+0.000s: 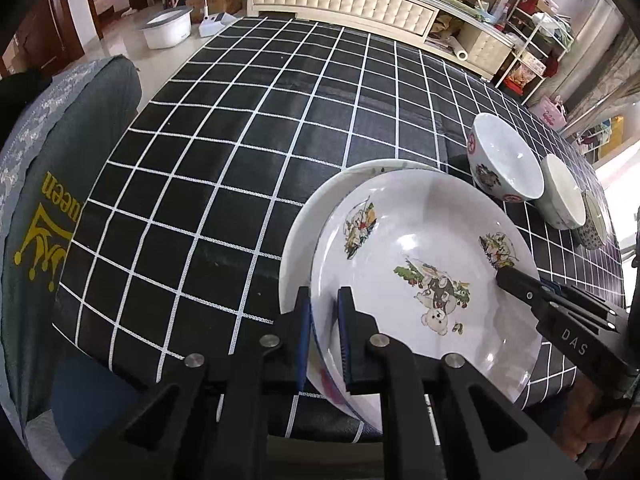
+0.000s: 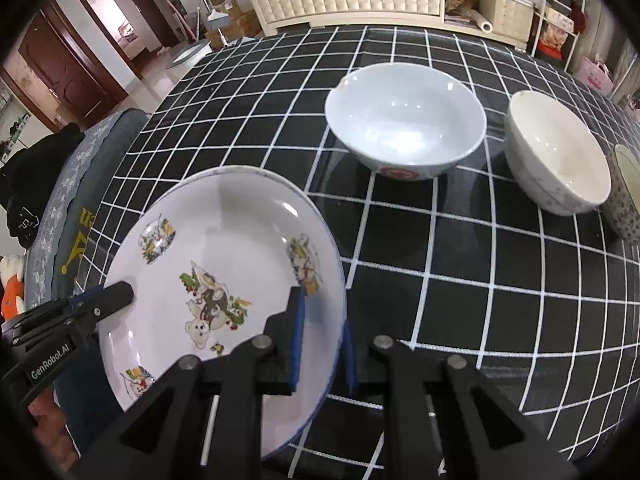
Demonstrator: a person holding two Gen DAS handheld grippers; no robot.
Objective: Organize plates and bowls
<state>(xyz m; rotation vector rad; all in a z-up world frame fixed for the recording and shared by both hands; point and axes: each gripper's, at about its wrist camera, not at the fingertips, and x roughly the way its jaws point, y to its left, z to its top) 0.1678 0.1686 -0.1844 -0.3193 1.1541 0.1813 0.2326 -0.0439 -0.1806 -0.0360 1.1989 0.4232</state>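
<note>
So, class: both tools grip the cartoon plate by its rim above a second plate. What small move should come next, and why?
Probably lower the cartoon plate straight down onto the plain plate beneath it. The left tool and the right tool each clamp its rim, it looks lifted and tilted, and the lower plate sits only partly under it, so nudge left slightly.

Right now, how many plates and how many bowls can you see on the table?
Plates: 2, the cartoon plate held by both grippers, and a plain plate under it.
Bowls: 3, the red-mark bowl, the white bowl, and the patterned bowl at the edge of view.
Total: 5
</note>
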